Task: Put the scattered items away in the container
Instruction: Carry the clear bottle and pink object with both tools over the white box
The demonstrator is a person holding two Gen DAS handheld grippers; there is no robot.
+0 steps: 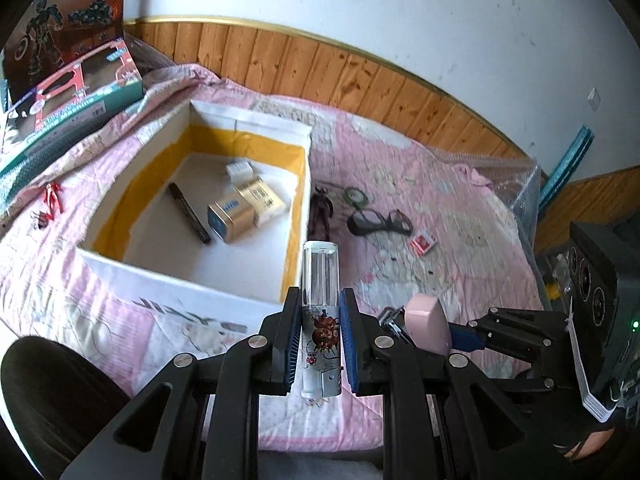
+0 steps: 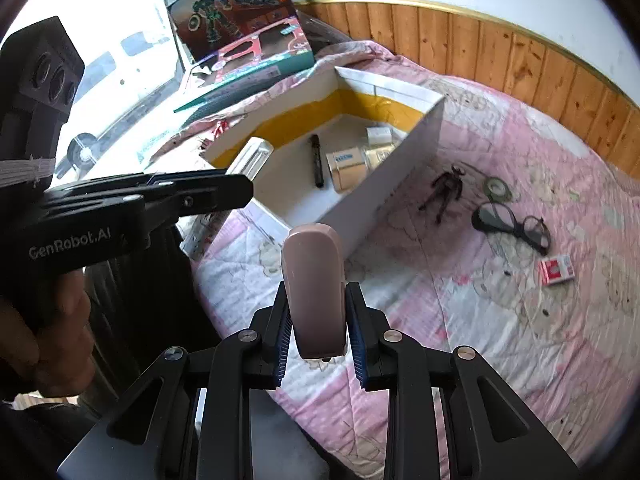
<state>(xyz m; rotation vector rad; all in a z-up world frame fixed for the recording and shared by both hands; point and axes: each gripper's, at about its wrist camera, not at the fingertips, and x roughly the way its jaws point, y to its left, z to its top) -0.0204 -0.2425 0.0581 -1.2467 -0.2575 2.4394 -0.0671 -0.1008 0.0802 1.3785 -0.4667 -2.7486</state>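
Holding both loads short of the box for dropping in; left claw clamps clear tube; right claw clamps pink case.

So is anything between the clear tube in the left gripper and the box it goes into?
Nothing visible. The tube, held in the left gripper, sits just short of the box's near wall; the box top is open, with bare floor ahead.

One box, four items inside, four loose items on the quilt, two held.
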